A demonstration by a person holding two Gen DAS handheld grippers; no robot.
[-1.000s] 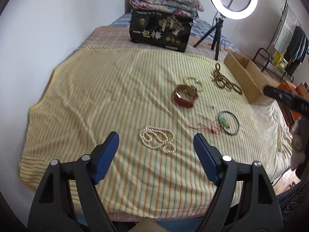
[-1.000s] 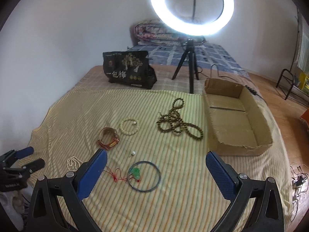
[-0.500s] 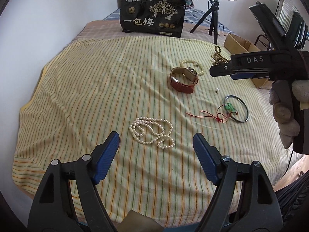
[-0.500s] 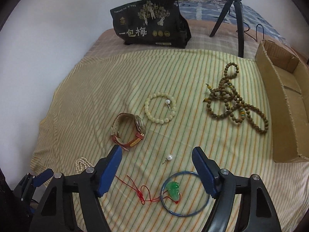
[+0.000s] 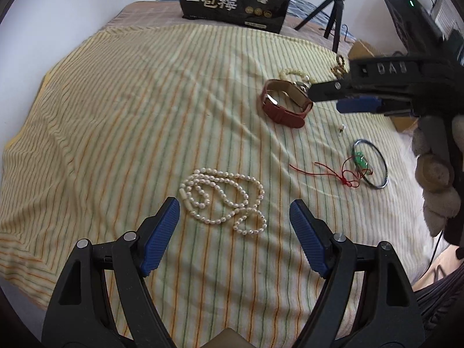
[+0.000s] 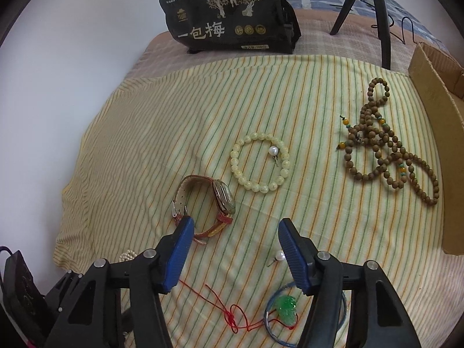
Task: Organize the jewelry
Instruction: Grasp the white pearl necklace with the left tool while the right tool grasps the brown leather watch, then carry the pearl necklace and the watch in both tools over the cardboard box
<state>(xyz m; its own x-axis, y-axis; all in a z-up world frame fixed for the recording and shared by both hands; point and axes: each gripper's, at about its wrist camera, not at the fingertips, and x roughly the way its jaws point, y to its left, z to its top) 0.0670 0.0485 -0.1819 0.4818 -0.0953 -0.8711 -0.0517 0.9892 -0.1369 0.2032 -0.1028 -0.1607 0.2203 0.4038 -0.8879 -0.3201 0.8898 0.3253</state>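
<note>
Left-wrist view: left gripper (image 5: 233, 214), jaws apart, poised over pearl necklace (image 5: 223, 200) for pickup; right gripper (image 6: 233, 237), jaws apart and empty, beside leather-strap watch (image 6: 204, 204); cardboard box (image 6: 438, 133) awaits on striped cloth (image 5: 116, 110).

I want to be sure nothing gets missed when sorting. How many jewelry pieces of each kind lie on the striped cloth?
Bead or pearl strands: 3 (pearl necklace, pale bead bracelet, brown bead strand)
Loose pearl earrings: 2 ()
Watch: 1
Blue bangle: 1
Green pendant on red cord: 1
Total: 8
</note>
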